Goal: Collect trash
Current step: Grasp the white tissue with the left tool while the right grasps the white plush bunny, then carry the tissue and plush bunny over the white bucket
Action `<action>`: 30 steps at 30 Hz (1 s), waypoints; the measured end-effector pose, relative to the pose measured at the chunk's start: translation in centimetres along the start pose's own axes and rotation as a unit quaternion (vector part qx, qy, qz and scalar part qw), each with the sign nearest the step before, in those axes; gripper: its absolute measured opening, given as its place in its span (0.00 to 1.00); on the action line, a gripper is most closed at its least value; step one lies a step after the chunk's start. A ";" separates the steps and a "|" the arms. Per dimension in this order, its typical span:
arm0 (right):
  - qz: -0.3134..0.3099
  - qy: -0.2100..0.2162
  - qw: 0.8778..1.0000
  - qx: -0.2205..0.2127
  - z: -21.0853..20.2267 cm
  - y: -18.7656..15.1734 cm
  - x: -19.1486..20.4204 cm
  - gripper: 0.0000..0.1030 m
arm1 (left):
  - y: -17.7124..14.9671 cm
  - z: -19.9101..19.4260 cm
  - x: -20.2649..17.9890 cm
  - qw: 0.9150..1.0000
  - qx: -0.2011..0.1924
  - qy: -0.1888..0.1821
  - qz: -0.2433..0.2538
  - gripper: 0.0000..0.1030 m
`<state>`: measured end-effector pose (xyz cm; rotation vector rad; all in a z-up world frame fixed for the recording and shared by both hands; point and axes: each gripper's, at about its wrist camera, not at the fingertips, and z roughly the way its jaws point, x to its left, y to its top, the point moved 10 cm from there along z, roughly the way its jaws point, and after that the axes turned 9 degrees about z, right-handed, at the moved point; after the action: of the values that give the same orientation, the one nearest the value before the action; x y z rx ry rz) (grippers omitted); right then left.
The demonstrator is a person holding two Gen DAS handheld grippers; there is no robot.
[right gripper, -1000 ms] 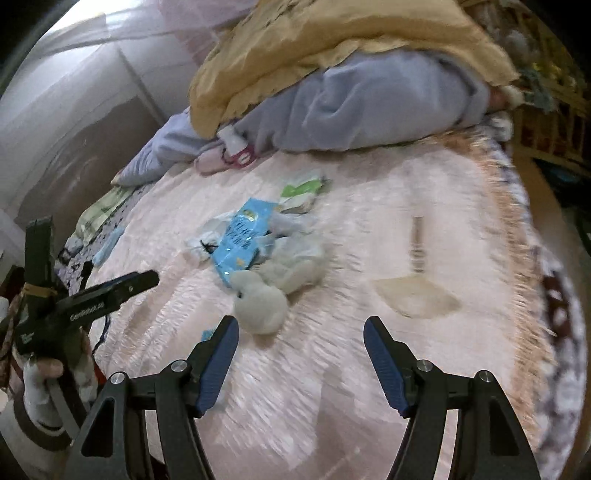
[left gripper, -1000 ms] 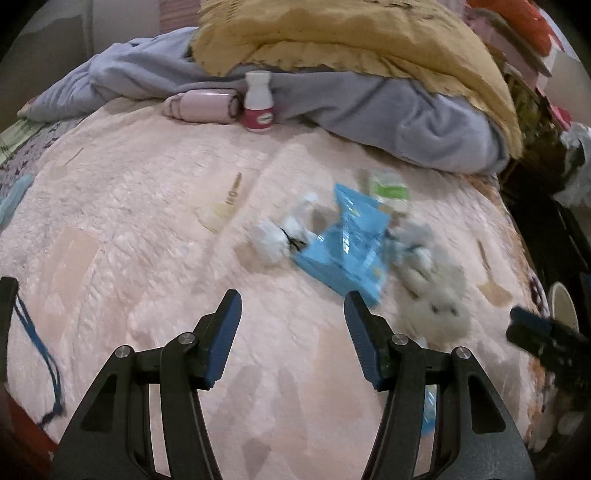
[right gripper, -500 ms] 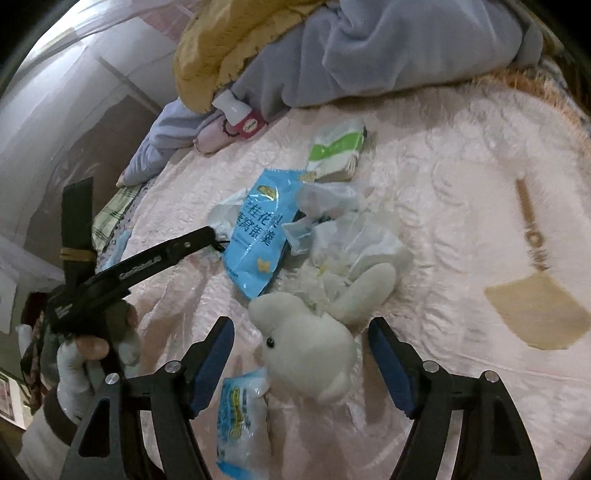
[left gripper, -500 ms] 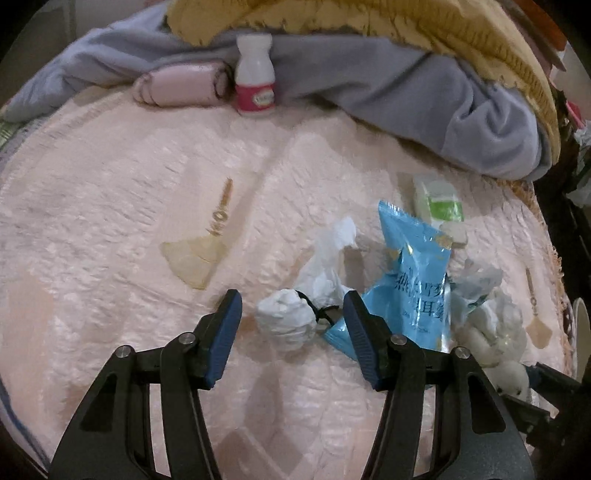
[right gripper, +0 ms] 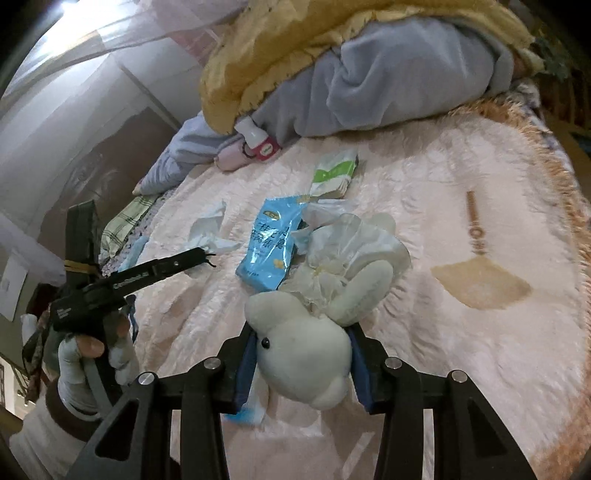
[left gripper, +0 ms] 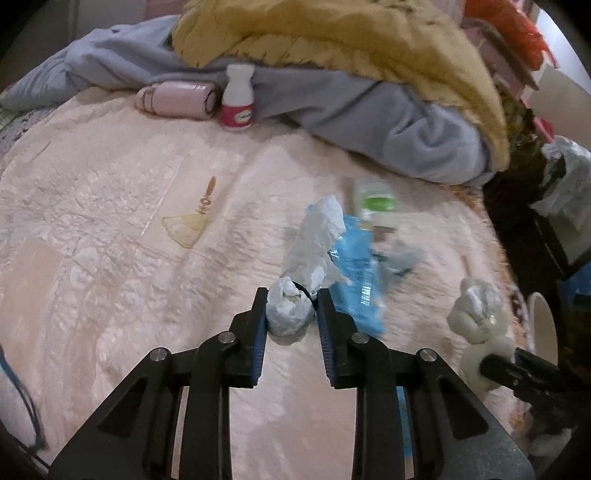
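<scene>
A crumpled white tissue (left gripper: 290,314) tied with a black band sits between the blue pads of my left gripper (left gripper: 291,294), whose jaws are closing and press on its sides. Its loose tail stands up against a blue snack bag (left gripper: 358,273). In the right wrist view my right gripper (right gripper: 302,332) is closing on the head of a white plush rabbit (right gripper: 303,354), pads against it. The blue snack bag (right gripper: 271,240), clear plastic wrap (right gripper: 347,243) and a green-and-white packet (right gripper: 334,173) lie beyond. The left gripper (right gripper: 207,254) shows at left by the tissue (right gripper: 208,229).
All lies on a pink quilted bedspread (left gripper: 110,221). A grey blanket (left gripper: 369,107) and a yellow one (left gripper: 332,33) are heaped at the back, with a white bottle (left gripper: 238,98) and pink roll (left gripper: 177,99). A paper cup (left gripper: 543,332) stands off the bed's right edge. A small blue packet (right gripper: 243,406) lies under the right gripper.
Both grippers came forward over the trash pile and narrowed. The left one now clamps the tissue ball, the right one the plush rabbit's head.
</scene>
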<state>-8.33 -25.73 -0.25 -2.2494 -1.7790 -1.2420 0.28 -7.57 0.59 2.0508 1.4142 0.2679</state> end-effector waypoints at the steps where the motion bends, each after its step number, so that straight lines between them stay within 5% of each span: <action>1: -0.002 0.001 1.000 -0.003 -0.5 -0.2 0.0 0.41 | -0.1 -0.6 -0.6 1.000 -0.004 -0.006 0.001 0.22; 10: -0.006 0.001 0.999 -0.033 -4.7 -0.9 0.2 0.41 | -0.9 -3.4 -6.4 0.999 -0.022 -0.037 0.021 0.22; 30: -0.018 -0.021 0.998 -0.063 -8.7 -2.0 -1.1 0.42 | -3.0 -4.1 -12.2 0.997 -0.030 -0.004 0.069 0.22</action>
<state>-14.92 -29.95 4.17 -2.3359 -1.8128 -1.3603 -8.99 -16.27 4.22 2.1012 1.2460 0.3568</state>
